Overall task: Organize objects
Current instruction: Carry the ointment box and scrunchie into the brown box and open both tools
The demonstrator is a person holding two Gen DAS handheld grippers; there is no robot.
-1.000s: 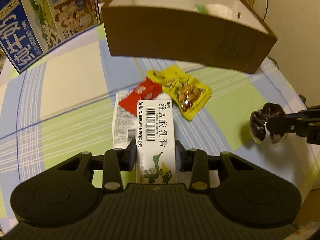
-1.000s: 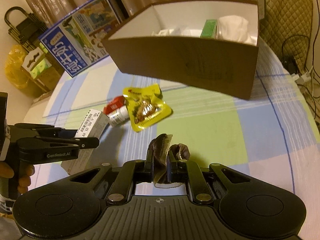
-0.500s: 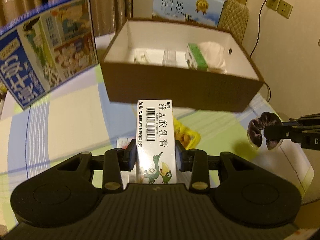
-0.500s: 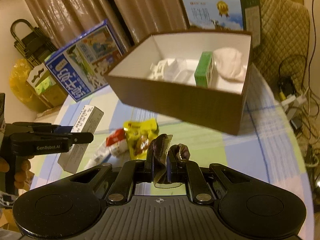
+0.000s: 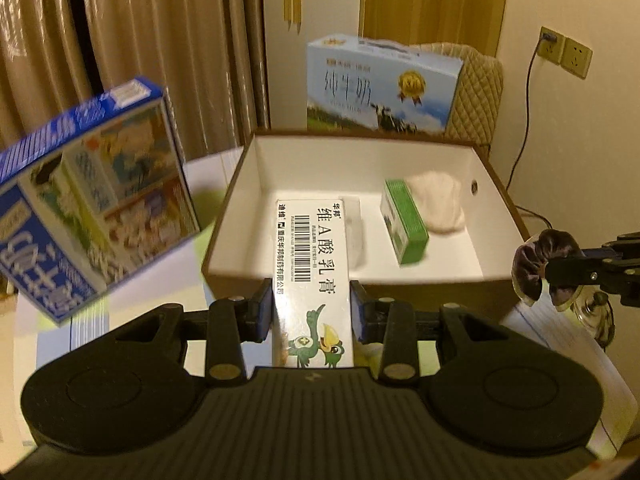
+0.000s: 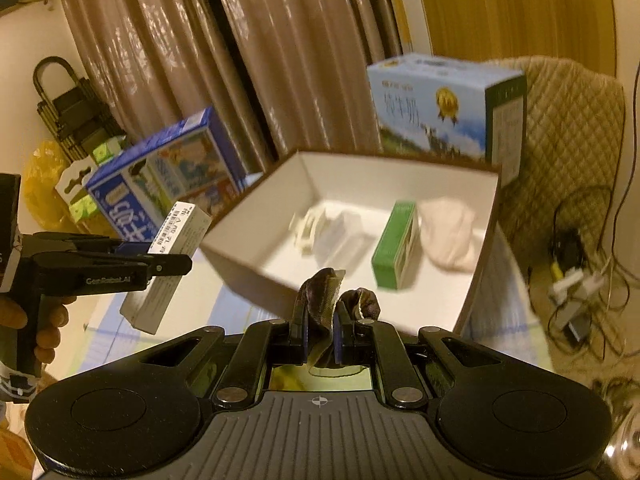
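My left gripper (image 5: 312, 312) is shut on a long white ointment box (image 5: 314, 264) with a barcode and a green cartoon bird; its far end reaches over the near wall of the brown cardboard box (image 5: 432, 298). In the right wrist view the same ointment box (image 6: 168, 264) hangs in the left gripper (image 6: 176, 266), left of the cardboard box (image 6: 248, 276). My right gripper (image 6: 320, 336) is shut on a dark purple scrunchie (image 6: 324, 300), held above the near wall. That scrunchie (image 5: 536, 268) shows at the right of the left wrist view.
Inside the cardboard box lie a green carton (image 5: 404, 220), a pale cloth bundle (image 5: 440, 204) and a white plastic item (image 6: 316, 228). A blue milk carton box (image 5: 80, 200) leans at the left, a light-blue milk box (image 5: 380, 88) stands behind. Cables (image 6: 576, 280) lie at the right.
Both grippers have risen and moved forward toward the cardboard box, still holding their items. The snack packets on the checked cloth have dropped out of view.
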